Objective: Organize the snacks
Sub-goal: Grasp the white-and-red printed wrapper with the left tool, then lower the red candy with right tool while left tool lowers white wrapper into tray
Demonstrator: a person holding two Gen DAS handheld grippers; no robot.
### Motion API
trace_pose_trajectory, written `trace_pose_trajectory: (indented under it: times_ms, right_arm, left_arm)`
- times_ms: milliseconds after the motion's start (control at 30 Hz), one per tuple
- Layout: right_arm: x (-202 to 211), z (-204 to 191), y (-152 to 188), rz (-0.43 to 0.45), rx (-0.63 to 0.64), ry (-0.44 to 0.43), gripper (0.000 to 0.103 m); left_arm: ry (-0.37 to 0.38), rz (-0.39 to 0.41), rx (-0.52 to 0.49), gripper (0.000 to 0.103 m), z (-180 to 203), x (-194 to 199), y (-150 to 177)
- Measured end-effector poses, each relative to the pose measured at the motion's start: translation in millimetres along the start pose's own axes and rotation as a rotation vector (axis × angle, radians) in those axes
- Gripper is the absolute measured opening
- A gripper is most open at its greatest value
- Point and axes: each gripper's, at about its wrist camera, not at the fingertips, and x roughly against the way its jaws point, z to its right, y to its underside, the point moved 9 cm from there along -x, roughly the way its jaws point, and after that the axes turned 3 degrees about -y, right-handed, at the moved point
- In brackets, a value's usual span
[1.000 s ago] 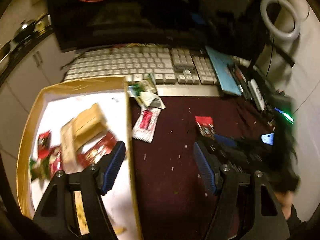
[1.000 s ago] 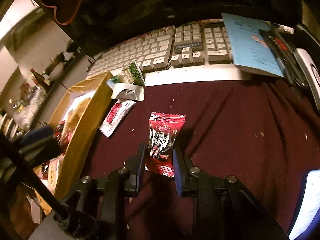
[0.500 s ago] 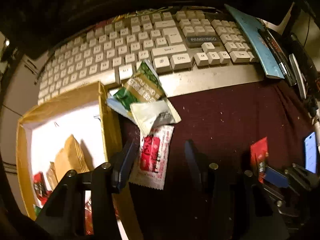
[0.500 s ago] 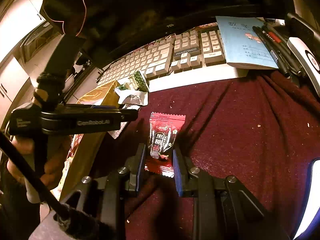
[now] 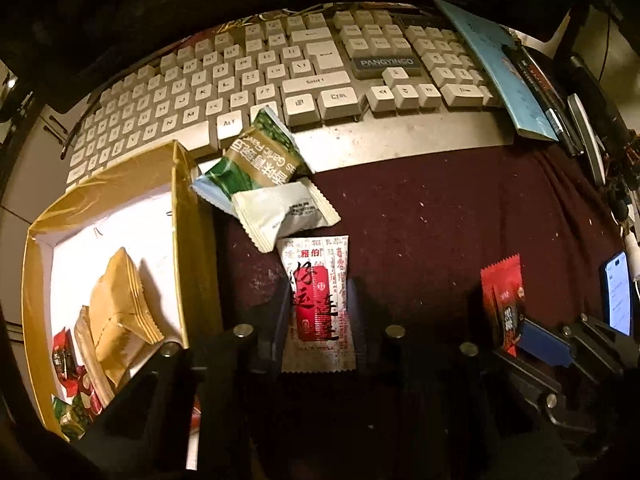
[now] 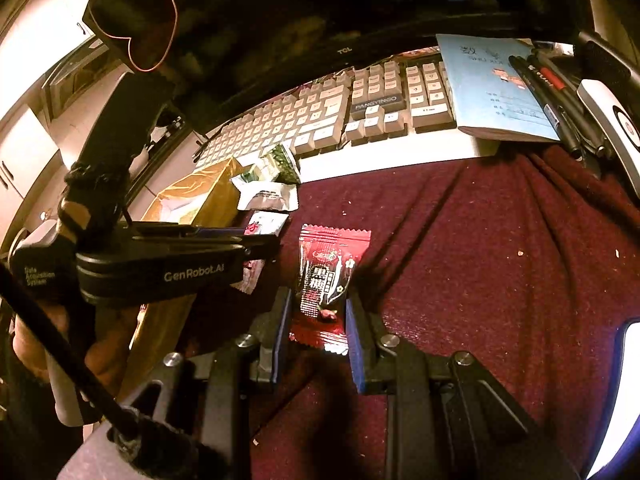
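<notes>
Left wrist cam looks down into the gold box [image 5: 180, 248], white floor inside, w/ tan crinkle-edged packs [image 5: 120, 312] and small red and green sweets piled at its near end. The right cam only gets that box [image 6: 208, 196] from outside, side wall edge-on.

Left gripper [image 5: 318, 312] sits low over the white-and-red sachet [image 5: 316, 304], which lies flat on the cloth. Jaws stand either side of it, pads at the sachet's long edges; can't tell if they're actually squeezing or just bracketing. From the right cam the same gripper [image 6: 256, 246] shows side-on, black body w/ lettering, a hand [image 6: 104, 360] wrapped round the handle.

Right gripper [image 6: 318, 320] has blue pads against both sides of the dark red candy pack [image 6: 330, 276], pinching its near half; the far sawtooth edge sticks out forward. In the left cam that pack [image 5: 502, 300] stands up on edge at right, blue pad beside it.

A green packet [image 5: 260, 156] leans on the keyboard's [image 5: 312, 80] near edge; a white pillow pack [image 5: 288, 210] overlaps it, just beside the box corner and touching the sachet's far end. Tight there. Right of the sachet the maroon cloth [image 6: 500, 248] is wrinkled, speckled w/ crumbs, open to the blue notebook [image 6: 496, 88] and pens [image 6: 552, 92]. A lit phone [image 5: 618, 292] lies at far right.
</notes>
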Motion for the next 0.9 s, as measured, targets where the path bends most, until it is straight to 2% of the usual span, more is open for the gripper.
trace_pose_trajectory:
  times_ms: [133,300,367,400,500,567,700,800,900]
  right_arm:
    - [3,0,-1,0.013,-0.001,-0.01,0.025]
    - [12,-8,0,0.038,0.018,-0.056,0.025]
    - [16,-21,0,0.029,0.029,-0.079,0.025]
    - [20,-37,-1,0.028,0.047,-0.119,0.025]
    - [19,-94,-4,-0.021,0.127,-0.223,0.025]
    - [8,-135,-6,-0.062,0.211,-0.267,0.025]
    - [-44,-192,-9,-0.182,0.292,-0.272,0.025]
    - [-80,-201,-10,-0.224,0.315,-0.195,0.025]
    - [-105,-203,-6,-0.287,0.287,-0.188,0.025]
  left_arm:
    - [0.066,0.054,0.048,0.025,-1,21,7]
    - [0.138,0.188,0.183,0.024,-18,84,33]
    - [0.146,0.248,0.259,0.024,-41,109,43]
    - [0.142,0.274,0.312,0.024,-60,121,51]
    - [0.076,0.315,0.42,0.024,-114,132,65]
    - [0.017,0.305,0.499,0.024,-153,127,78]
    - [-0.007,0.236,0.591,0.024,-197,91,102]
    - [-0.001,0.212,0.6,0.024,-204,78,111]
    - [-0.024,0.221,0.584,0.024,-206,78,115]
